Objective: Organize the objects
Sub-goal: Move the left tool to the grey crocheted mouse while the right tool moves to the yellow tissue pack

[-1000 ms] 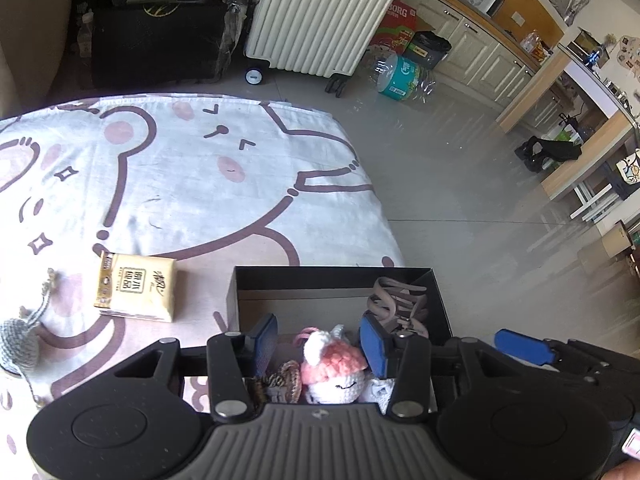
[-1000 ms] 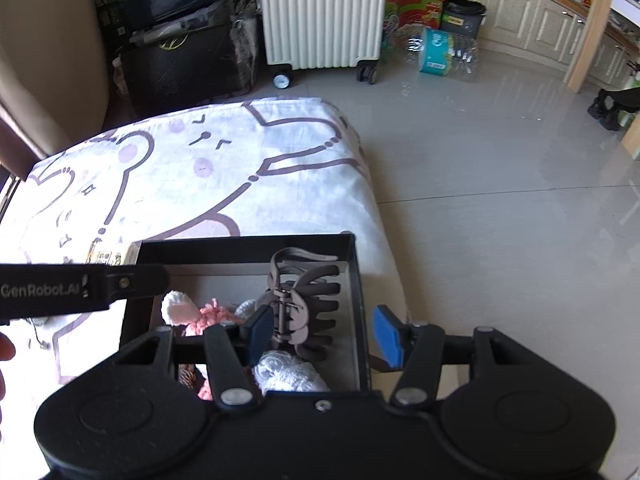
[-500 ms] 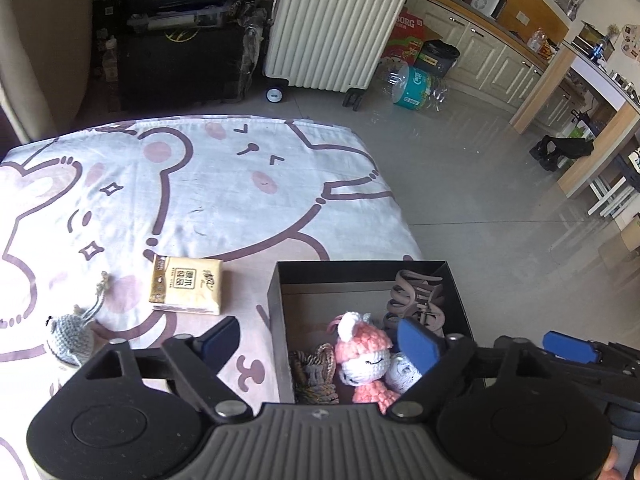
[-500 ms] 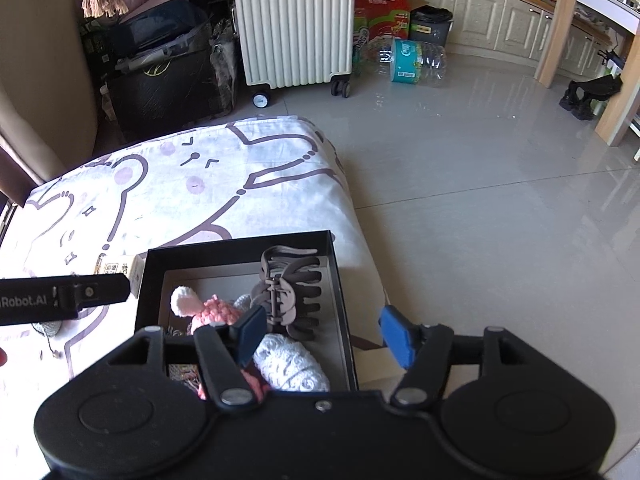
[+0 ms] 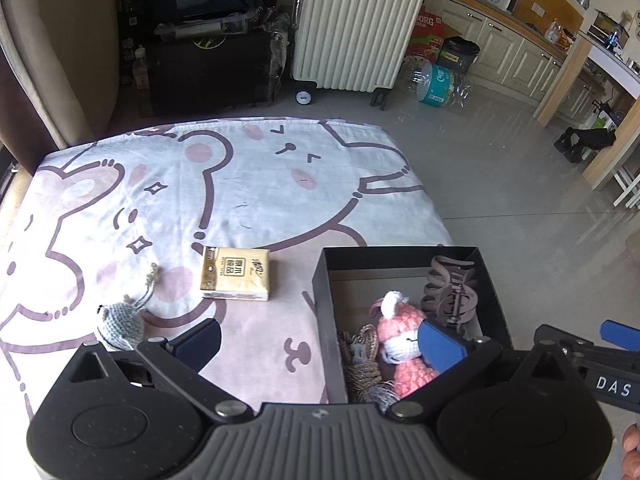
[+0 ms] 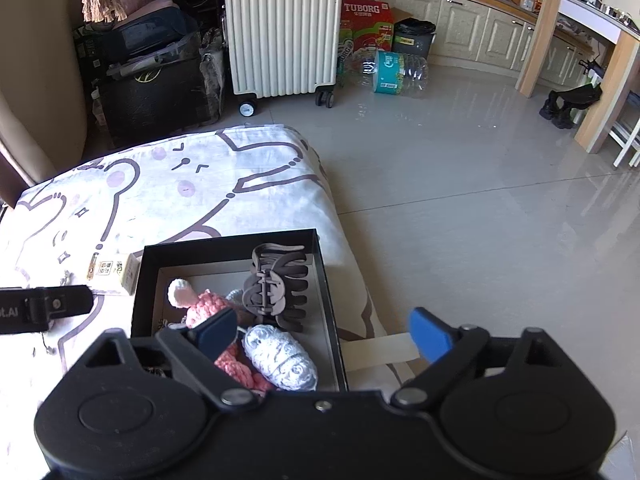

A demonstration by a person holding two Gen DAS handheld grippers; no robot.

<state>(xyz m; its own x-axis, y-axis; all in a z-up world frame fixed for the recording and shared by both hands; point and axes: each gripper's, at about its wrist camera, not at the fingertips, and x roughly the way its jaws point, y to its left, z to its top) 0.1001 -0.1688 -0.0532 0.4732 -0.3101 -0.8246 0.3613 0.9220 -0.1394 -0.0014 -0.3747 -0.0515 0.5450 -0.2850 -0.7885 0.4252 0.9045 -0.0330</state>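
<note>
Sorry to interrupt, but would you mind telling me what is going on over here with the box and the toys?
A person is sorting small items into a black box on a bear-print cover. The left gripper and right gripper hang over it, jaws opening, gripping nothing. Inside lie a pink crochet doll, a brown hair claw, a white crochet piece and a rope bundle. A tissue pack and a grey crochet mouse are outside.

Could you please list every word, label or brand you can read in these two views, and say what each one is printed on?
"TUBORG": red cardboard carton beside the suitcase; the left wrist view shows only "BORG".
"DAS": right gripper's side, cut off at the frame edge.
"ot.AI": left gripper's side, cut off at the frame edge.
Tissue pack: printed characters, too small to read.
Water bottle pack label: blurred, unreadable.
</note>
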